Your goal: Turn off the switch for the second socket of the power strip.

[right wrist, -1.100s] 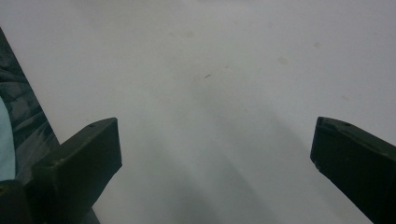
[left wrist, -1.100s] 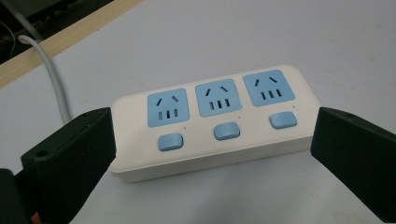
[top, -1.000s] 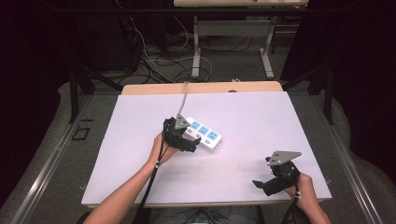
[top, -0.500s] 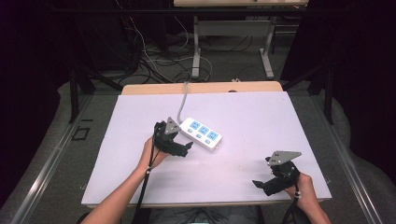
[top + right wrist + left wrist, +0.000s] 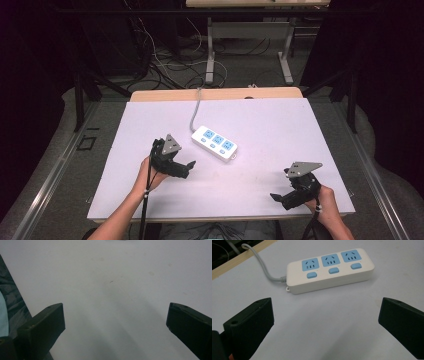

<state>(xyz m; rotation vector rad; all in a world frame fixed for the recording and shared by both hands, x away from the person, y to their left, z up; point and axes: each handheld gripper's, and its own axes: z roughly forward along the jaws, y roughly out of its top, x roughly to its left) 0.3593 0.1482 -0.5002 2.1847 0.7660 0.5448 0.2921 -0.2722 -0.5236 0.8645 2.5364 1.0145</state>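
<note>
A white power strip (image 5: pixel 215 143) with three blue sockets and blue switches lies near the middle of the white table top (image 5: pixel 270 125); its grey cord (image 5: pixel 195 111) runs off the far edge. My left gripper (image 5: pixel 186 169) hovers to the strip's near left, open and empty. In the left gripper view the strip (image 5: pixel 329 269) lies ahead of the wide-apart jaws, clear of them, with the cord (image 5: pixel 260 265) at upper left. My right gripper (image 5: pixel 280 198) rests at the front right corner, open with nothing between its jaws; the right gripper view looks onto bare table (image 5: pixel 112 285).
A wooden strip (image 5: pixel 220 93) borders the table's far edge. Beyond it are metal desk legs (image 5: pixel 210 55) and loose cables (image 5: pixel 165 60) on the floor. The table's front edge (image 5: pixel 210 218) runs just below both hands.
My left gripper has drawn back from the power strip toward the near left and now stands apart from it. The right gripper has stayed put.
</note>
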